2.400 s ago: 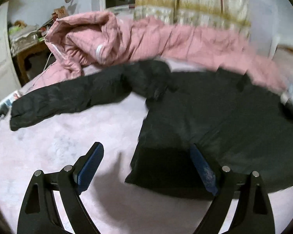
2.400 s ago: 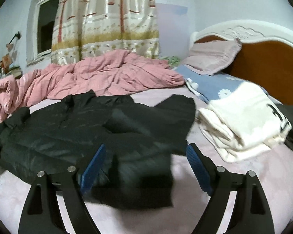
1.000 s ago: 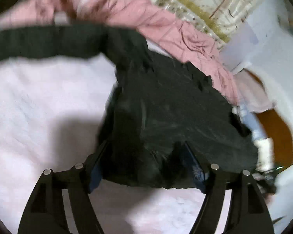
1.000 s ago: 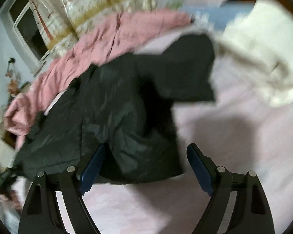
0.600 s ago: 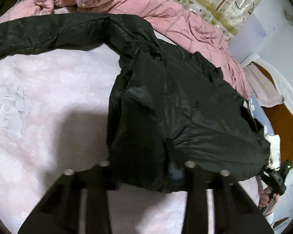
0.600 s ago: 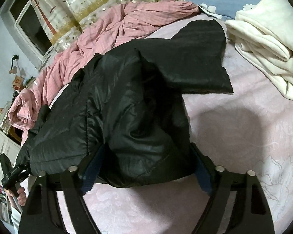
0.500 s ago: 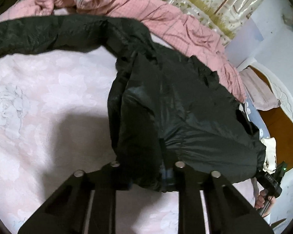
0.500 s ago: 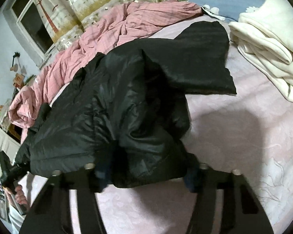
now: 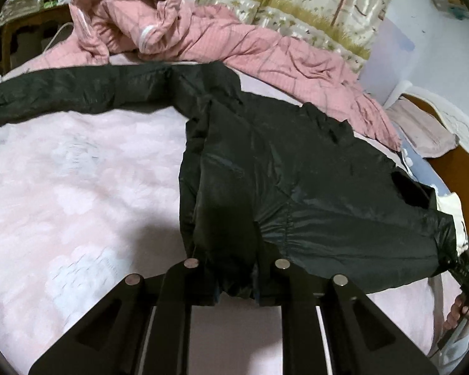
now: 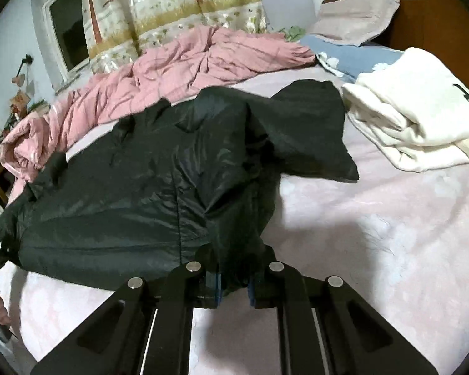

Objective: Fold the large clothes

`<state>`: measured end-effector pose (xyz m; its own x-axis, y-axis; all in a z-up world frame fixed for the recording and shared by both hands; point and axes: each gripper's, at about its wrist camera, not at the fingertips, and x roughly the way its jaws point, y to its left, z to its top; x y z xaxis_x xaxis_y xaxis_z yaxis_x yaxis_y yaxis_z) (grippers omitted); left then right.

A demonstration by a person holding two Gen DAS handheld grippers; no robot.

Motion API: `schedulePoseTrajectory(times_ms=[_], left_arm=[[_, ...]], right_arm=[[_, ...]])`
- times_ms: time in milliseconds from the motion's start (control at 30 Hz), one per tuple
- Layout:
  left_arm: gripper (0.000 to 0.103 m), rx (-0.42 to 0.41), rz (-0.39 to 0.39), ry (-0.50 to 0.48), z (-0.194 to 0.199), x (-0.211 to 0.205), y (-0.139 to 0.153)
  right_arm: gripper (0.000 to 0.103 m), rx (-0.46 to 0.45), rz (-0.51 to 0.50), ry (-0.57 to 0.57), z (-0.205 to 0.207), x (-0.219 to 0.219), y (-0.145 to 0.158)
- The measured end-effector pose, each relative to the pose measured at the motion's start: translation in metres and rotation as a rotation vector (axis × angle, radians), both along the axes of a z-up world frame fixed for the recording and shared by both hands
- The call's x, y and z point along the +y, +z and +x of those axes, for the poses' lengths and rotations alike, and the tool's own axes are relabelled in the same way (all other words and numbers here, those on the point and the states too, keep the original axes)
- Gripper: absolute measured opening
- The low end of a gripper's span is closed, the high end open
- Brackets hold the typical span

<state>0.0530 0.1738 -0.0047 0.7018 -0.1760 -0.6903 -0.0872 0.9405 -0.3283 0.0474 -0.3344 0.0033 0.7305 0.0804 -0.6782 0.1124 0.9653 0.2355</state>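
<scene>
A black puffer jacket [image 9: 297, 187] lies spread on the pink bed sheet [image 9: 62, 203]. One sleeve [image 9: 62, 90] stretches far left; the other sleeve [image 10: 309, 137] lies folded toward the right. My left gripper [image 9: 236, 293] has its jaws closing, its pads pressing a bunched corner of the hem. My right gripper [image 10: 233, 284] is closing the same way on the other hem corner of the jacket [image 10: 140, 193]. The hem hangs raised between the two. The right gripper [image 9: 467, 281] also shows at the left wrist view's edge, held by a hand [image 9: 456, 312].
A rumpled pink quilt [image 10: 172, 68] runs along the far side of the bed, under a patterned curtain [image 10: 172, 0]. A folded white blanket [image 10: 416, 125], a pillow [image 10: 353, 18] and the wooden headboard [image 10: 437, 22] are at the right. Bare sheet lies on the near side.
Both grippers went from wide open around the hem to closed on it. The hem has lifted off the sheet and both views have tilted up over the bed.
</scene>
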Motion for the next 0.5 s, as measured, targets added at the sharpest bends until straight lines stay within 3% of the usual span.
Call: schedulePoseTrajectory(times_ms=[100,267,500], left_arm=[[0.014,-0.001,0.039,-0.014,-0.012,-0.003,0.002],[0.014,-0.053,0.16,-0.027,-0.021,-0.016,0.011],[0.015,-0.045,0.138,-0.025,-0.03,-0.008,0.008]], right_arm=[[0.012,0.003,0.049,-0.009,-0.021,-0.006,-0.001],[0.012,-0.025,-0.047,0.005,-0.051,0.007,0.002],[0.012,-0.051,-0.076,0.013,-0.071,0.011,0.005]])
